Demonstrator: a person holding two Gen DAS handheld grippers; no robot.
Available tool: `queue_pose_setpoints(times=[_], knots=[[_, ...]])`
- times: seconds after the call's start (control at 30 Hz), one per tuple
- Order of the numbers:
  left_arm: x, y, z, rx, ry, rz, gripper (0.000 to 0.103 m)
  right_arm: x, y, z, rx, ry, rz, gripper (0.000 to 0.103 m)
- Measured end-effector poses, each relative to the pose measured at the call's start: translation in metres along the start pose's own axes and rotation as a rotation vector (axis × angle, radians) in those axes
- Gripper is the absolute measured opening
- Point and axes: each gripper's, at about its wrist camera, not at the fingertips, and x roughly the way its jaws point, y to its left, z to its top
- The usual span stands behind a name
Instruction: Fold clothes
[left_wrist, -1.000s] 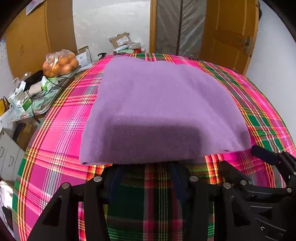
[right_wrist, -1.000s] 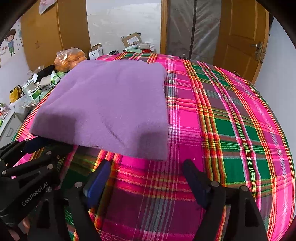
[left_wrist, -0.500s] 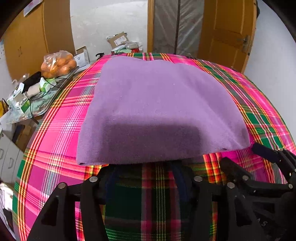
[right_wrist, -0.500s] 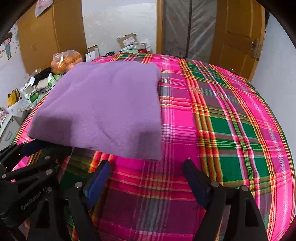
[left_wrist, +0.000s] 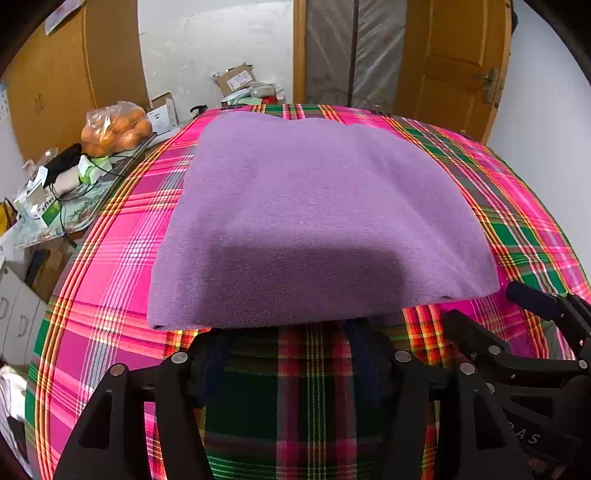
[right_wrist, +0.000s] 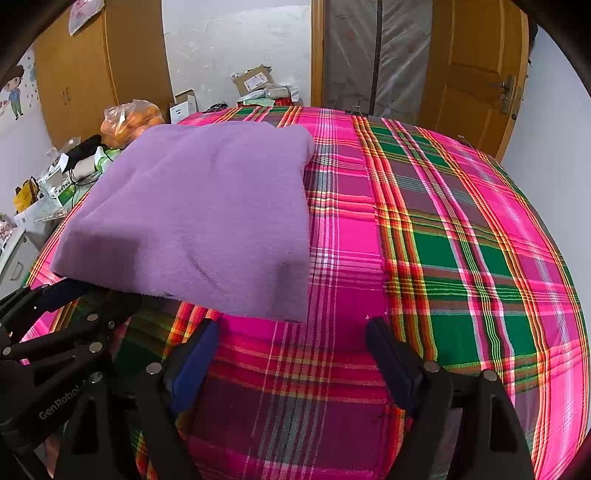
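Note:
A folded purple fleece garment (left_wrist: 317, 221) lies flat on the pink and green plaid cloth (left_wrist: 122, 236) that covers the table. My left gripper (left_wrist: 291, 343) stands open just short of the garment's near edge, with only plaid cloth between its fingers. In the right wrist view the same garment (right_wrist: 207, 214) fills the left half. My right gripper (right_wrist: 291, 347) is open over the plaid cloth (right_wrist: 461, 240), close to the garment's near right corner and apart from it. The left gripper's black frame (right_wrist: 55, 332) shows at the lower left there.
A cluttered side table (left_wrist: 62, 199) with boxes, cables and a bag of oranges (left_wrist: 116, 127) stands left of the table. Cardboard boxes (left_wrist: 236, 79) sit on the floor behind. A wooden door (left_wrist: 454, 62) is at the back right, a wardrobe (right_wrist: 77, 74) at the back left.
Both grippers have drawn back a little from the garment and stay open. The garment has not moved.

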Motion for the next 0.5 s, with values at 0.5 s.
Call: queue_pose_setpoints(times=[0.5], knots=[[-0.0008, 0.0001, 0.0000, 0.005, 0.002, -0.002, 0.065, -0.0015, -0.0011, -0.0013, 0.009, 0.000, -0.010, 0.083]])
